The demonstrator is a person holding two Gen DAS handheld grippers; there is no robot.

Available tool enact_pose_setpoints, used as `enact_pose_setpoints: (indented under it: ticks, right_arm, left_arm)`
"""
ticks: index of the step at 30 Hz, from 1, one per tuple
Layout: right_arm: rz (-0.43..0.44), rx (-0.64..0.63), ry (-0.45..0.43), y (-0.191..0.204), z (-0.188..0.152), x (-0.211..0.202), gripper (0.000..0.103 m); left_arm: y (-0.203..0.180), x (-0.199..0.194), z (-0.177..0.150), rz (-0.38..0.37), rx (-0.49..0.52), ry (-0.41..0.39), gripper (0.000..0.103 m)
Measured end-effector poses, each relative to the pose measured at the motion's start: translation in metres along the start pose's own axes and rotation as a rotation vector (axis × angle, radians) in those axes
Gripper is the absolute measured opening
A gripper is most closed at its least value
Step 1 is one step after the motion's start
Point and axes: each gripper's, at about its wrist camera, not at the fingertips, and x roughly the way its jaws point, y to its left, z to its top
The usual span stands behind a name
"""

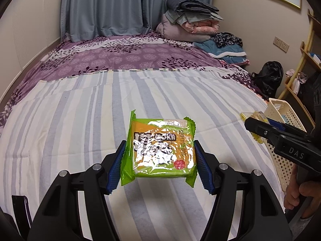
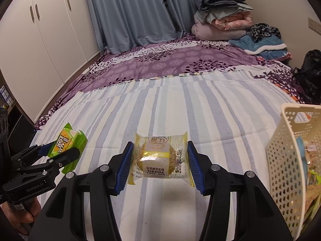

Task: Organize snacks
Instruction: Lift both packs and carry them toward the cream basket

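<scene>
My left gripper is shut on a green and orange snack packet and holds it above the striped bed cover. It also shows at the left of the right wrist view. My right gripper is shut on a clear yellow-edged wrapped cake, held above the bed. That cake shows in the left wrist view at the right. A cream perforated basket with several snacks inside stands at the right, close to my right gripper; it also shows in the left wrist view.
Folded blankets and clothes are stacked at the far end of the bed. A black bag and a wooden shelf stand right of the bed. White wardrobe doors line the left wall.
</scene>
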Motion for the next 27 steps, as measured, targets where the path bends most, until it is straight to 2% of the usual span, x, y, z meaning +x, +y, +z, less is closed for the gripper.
enact_pose_setpoints:
  ticks: [11, 27]
  right_arm:
    - [-0.036, 0.045, -0.046, -0.034, -0.013, -0.035, 0.053]
    - [-0.175, 0.119, -0.116, -0.097, -0.036, -0.095, 0.053]
  left_arm:
    - [-0.029, -0.005, -0.003, -0.029, 0.046, 0.010, 0.066]
    - [-0.068, -0.005, -0.006, -0.081, 0.111, 0.021, 0.066]
